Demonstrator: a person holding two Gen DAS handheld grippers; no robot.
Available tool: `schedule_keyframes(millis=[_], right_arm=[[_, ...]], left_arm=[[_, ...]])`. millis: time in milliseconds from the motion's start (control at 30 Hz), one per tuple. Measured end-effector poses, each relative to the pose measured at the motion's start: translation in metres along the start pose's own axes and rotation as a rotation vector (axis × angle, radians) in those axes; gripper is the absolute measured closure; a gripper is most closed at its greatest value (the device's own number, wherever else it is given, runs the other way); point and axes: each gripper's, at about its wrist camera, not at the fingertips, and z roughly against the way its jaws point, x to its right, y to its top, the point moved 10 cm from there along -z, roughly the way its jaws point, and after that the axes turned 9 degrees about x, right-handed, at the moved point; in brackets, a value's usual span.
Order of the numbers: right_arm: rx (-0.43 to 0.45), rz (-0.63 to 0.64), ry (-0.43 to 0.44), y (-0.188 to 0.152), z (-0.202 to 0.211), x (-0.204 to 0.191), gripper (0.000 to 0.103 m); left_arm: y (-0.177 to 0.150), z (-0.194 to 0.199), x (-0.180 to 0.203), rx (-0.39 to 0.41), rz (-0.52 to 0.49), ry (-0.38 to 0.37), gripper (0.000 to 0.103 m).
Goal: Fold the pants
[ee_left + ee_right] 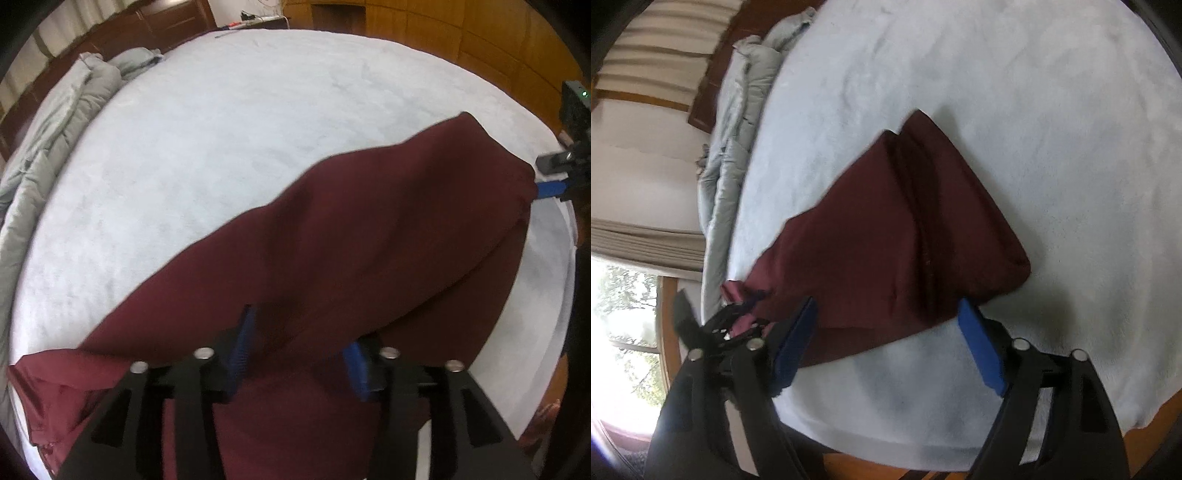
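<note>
Right wrist – right gripper (886, 339) agape, pants (897, 236) released.

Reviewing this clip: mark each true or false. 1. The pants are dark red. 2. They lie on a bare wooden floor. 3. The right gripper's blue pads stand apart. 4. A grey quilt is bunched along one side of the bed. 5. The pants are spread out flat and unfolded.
1. True: the pants are dark red.
2. False: they lie on a pale blue bed cover.
3. True: the right gripper has a clear gap between its pads.
4. True: the grey quilt lies there.
5. False: they are doubled over, layers overlapping.
</note>
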Motion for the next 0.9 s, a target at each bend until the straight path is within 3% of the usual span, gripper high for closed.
schedule_keyframes(millis=[33, 67, 133, 167, 267, 333, 400, 467, 667, 733, 833, 900], right_arm=[[-0.003, 0.008, 0.000, 0.000, -0.002, 0.001, 0.040], [-0.003, 0.019, -0.011, -0.001, -0.003, 0.002, 0.060], [-0.011, 0.049, -0.019, -0.002, -0.003, 0.000, 0.082], [-0.014, 0.053, -0.013, -0.003, -0.001, 0.003, 0.085], [-0.003, 0.084, -0.001, -0.004, 0.015, -0.002, 0.088], [0.019, 0.097, 0.023, -0.001, 0.026, -0.013, 0.089], [0.045, 0.098, 0.044, 0.006, 0.036, -0.017, 0.090], [0.070, 0.105, 0.050, 0.015, 0.045, -0.025, 0.091], [0.149, 0.173, -0.010, 0.034, 0.077, -0.027, 0.091], [0.146, 0.191, -0.088, 0.033, 0.075, -0.010, 0.091], [0.057, 0.143, -0.207, 0.021, 0.047, 0.029, 0.091], [0.040, 0.133, -0.232, 0.017, 0.031, 0.039, 0.091]], left_arm=[[0.000, -0.001, -0.003, 0.000, 0.006, 0.007, 0.045], [-0.001, -0.001, -0.009, -0.003, 0.015, 0.015, 0.041], [-0.004, -0.004, -0.016, -0.017, 0.024, 0.023, 0.041], [-0.005, -0.006, -0.019, -0.027, 0.023, 0.034, 0.041], [-0.008, -0.011, -0.023, -0.041, 0.030, 0.035, 0.044], [-0.009, -0.012, -0.024, -0.046, 0.058, 0.028, 0.055], [-0.007, -0.009, -0.024, -0.041, 0.087, 0.014, 0.076], [-0.003, -0.002, -0.021, -0.023, 0.101, 0.006, 0.081], [0.014, 0.052, 0.006, 0.091, 0.129, 0.008, 0.083], [0.007, 0.057, 0.022, 0.084, 0.133, 0.001, 0.083], [-0.018, 0.040, 0.054, 0.025, 0.103, 0.022, 0.083], [-0.036, 0.024, 0.060, -0.007, 0.113, 0.050, 0.083]])
